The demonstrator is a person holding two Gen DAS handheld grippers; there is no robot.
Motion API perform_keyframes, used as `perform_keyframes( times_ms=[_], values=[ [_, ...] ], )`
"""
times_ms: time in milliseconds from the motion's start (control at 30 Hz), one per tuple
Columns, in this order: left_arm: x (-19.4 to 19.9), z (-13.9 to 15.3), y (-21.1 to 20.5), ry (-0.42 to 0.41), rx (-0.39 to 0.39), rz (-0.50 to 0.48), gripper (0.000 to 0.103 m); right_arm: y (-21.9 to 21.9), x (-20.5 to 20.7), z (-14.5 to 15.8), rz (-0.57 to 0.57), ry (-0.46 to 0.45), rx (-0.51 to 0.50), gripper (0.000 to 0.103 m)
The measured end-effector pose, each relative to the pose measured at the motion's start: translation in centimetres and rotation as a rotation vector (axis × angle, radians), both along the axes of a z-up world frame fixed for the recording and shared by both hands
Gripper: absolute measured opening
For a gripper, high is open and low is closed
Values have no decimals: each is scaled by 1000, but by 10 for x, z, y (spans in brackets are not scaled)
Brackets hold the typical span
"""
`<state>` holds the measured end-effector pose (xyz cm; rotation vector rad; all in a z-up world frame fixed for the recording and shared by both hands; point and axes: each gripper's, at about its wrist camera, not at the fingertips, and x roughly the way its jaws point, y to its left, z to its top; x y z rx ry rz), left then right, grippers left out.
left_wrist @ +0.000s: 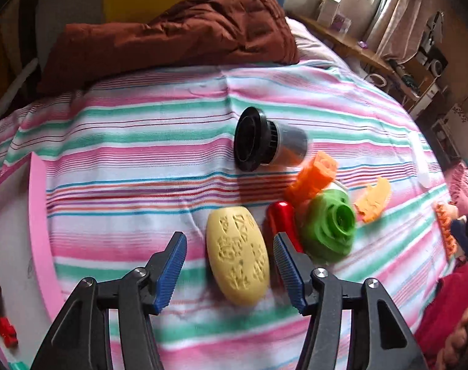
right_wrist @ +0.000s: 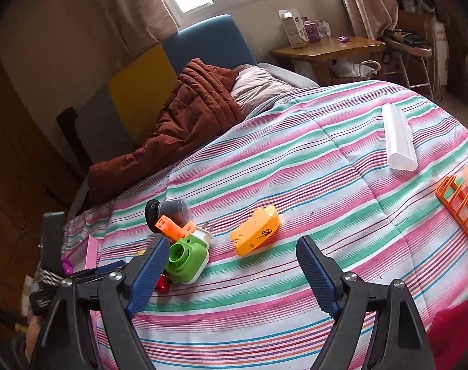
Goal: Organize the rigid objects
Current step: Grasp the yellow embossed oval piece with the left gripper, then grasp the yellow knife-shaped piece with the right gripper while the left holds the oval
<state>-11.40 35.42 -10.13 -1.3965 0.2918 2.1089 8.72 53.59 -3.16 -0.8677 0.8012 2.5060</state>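
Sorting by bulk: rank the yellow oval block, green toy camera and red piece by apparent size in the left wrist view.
1. yellow oval block, though nearest the camera
2. green toy camera
3. red piece, partly hidden

My left claw (left_wrist: 229, 269) hangs open over the striped bed (left_wrist: 126, 154), yellow oval block (left_wrist: 237, 256) between the pads, untouched. Red piece (left_wrist: 281, 219) and green camera toy (left_wrist: 327, 228) just right of it; black-lidded jar (left_wrist: 264, 140) lies tipped beyond.

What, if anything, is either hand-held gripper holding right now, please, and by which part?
Nothing is held. The left hand-held gripper is open around the yellow soap without pressing it; the right hand-held gripper is open over the striped bedspread.
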Motion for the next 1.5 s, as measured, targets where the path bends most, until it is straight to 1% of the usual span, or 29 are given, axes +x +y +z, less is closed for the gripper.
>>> perform_keyframes(
  times_ms=[133,233,300,333,433,567,700,800,833,867,967,1033,1133,1267,1333,1400,1500],
  values=[
    [-3,-17,9,1,-34,-2,59,1,-1,0,1,4,-5,85],
    [3,-19,9,66,-28,-19,58,3,1,2,-12,1,14,85],
    [9,-20,6,104,-57,-26,45,10,8,5,-53,20,24,85],
    [14,-20,3,134,-84,-27,40,15,12,6,-78,31,15,85],
    [17,-15,-12,107,-59,-18,40,33,25,3,-164,49,-42,85],
    [40,-13,-37,119,-37,-20,40,49,30,-9,-232,33,-123,84],
    [75,-14,-54,153,-14,-45,40,53,28,-22,-248,-7,-174,84],
    [97,-17,-57,212,-4,-79,40,52,26,-29,-250,-35,-185,84],
    [104,-19,-59,245,-1,-84,39,52,25,-31,-246,-44,-188,84],
    [107,-21,-60,258,5,-85,39,51,23,-34,-240,-54,-189,84],
    [104,-23,-63,252,39,-73,39,46,16,-40,-211,-92,-181,83],
    [104,-26,-63,267,44,-87,39,39,8,-44,-161,-122,-167,83],
    [105,-27,-63,291,51,-102,39,20,-10,-47,-64,-191,-97,83],
    [103,-28,-63,293,60,-105,39,8,-32,-46,23,-249,-48,83],
    [103,-29,-62,301,60,-106,39,9,-49,-44,60,-272,-12,86],
    [103,-30,-63,306,63,-104,39,12,-68,-45,99,-298,18,93],
    [103,-30,-64,306,70,-102,39,17,-92,-49,136,-344,53,93]
  ],
)
